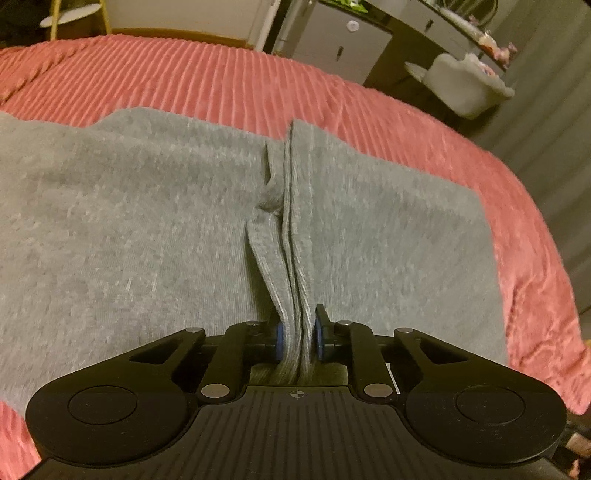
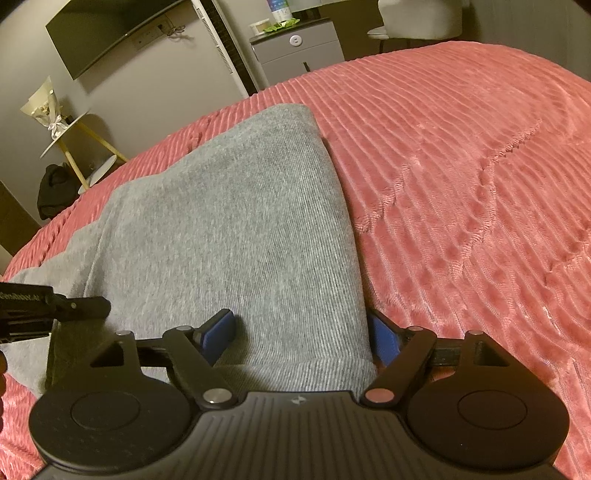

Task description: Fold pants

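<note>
Grey pants (image 1: 147, 229) lie folded on a pink ribbed bedspread (image 1: 221, 81). My left gripper (image 1: 299, 339) is shut on a stacked edge of the pants, several layers pinched between its blue pads (image 1: 279, 339). In the right wrist view the pants (image 2: 229, 229) run away from me as a folded strip. My right gripper (image 2: 303, 332) is open, its blue pads (image 2: 219, 330) spread on either side of the near right edge of the fabric. The left gripper (image 2: 74, 306) shows at the left edge of that view.
The bedspread (image 2: 461, 184) stretches wide to the right of the pants. Beyond the bed stand a grey cabinet (image 2: 299, 55), a white chair (image 1: 469, 85), a small side table (image 2: 74, 140) and a wall-mounted screen (image 2: 110, 33).
</note>
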Demonstrator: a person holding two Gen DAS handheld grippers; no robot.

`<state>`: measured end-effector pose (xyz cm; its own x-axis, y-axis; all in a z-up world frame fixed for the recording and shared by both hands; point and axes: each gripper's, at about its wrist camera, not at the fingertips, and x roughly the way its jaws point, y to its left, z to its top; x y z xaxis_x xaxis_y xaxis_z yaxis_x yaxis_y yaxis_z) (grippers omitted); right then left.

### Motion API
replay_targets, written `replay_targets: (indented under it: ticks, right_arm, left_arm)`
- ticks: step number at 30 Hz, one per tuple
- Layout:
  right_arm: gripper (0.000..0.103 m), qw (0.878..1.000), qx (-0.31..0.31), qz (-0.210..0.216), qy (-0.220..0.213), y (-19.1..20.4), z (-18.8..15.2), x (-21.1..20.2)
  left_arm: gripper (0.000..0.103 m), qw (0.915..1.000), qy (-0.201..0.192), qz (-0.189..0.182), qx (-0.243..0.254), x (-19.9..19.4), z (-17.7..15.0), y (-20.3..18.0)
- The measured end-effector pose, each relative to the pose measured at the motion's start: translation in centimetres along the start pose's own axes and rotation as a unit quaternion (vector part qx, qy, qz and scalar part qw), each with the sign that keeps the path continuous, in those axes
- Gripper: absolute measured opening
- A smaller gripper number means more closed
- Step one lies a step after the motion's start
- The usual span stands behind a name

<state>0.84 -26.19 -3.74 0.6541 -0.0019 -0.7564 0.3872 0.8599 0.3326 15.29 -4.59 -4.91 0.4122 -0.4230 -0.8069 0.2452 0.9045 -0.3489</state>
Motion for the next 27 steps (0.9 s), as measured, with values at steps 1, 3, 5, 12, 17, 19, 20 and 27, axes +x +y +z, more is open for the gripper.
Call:
replay_targets:
  ticks: [1, 3, 5, 12, 17, 19, 20, 27]
  right_arm:
    - [0.08, 1.0, -0.001, -0.001, 0.0, 0.0, 0.0, 0.0]
    - [0.081, 1.0, -0.003, -0.002, -0.001, 0.1, 0.0, -0.1]
    - [0.082, 1.0, -0.003, -0.001, -0.001, 0.0, -0.1, -0.3]
    - [0.086, 1.0, 0.02, 0.015, -0.016, -0.9, -0.6, -2.2]
    - [0.086, 1.0, -0.013, 0.008, -0.015, 0.3, -0.8, -2.2]
    - [0.086, 1.0, -0.023, 0.005, -0.017, 0.8, -0.8, -2.2]
    - [0.086, 0.999, -0.027, 0.003, -0.021, 1.0, -0.8, -2.3]
    - [0.062, 0.997, -0.046, -0.005, -0.061, 2.2, -1.2, -3.1]
  left_arm:
    - [0.018, 1.0, -0.003, -0.002, -0.001, -0.4, 0.0, 0.1]
    - [0.017, 0.9999, -0.011, -0.006, 0.004, -1.0, 0.0, 0.1]
    - [0.017, 0.9997, -0.025, -0.007, 0.004, -2.0, -0.1, 0.1]
    - [0.017, 0.9966, -0.054, 0.061, 0.011, -3.7, -1.1, 2.4]
    - [0.03, 0.9961, -0.041, 0.074, 0.026, -3.5, -1.7, 3.4]
    - [0.04, 0.9951, -0.049, 0.082, 0.026, -3.7, -1.6, 3.5]
    - [0.041, 0.9949, -0.054, 0.082, 0.024, -3.9, -1.4, 3.7]
    - [0.054, 0.9932, -0.096, 0.063, 0.018, -3.0, 2.3, 4.1]
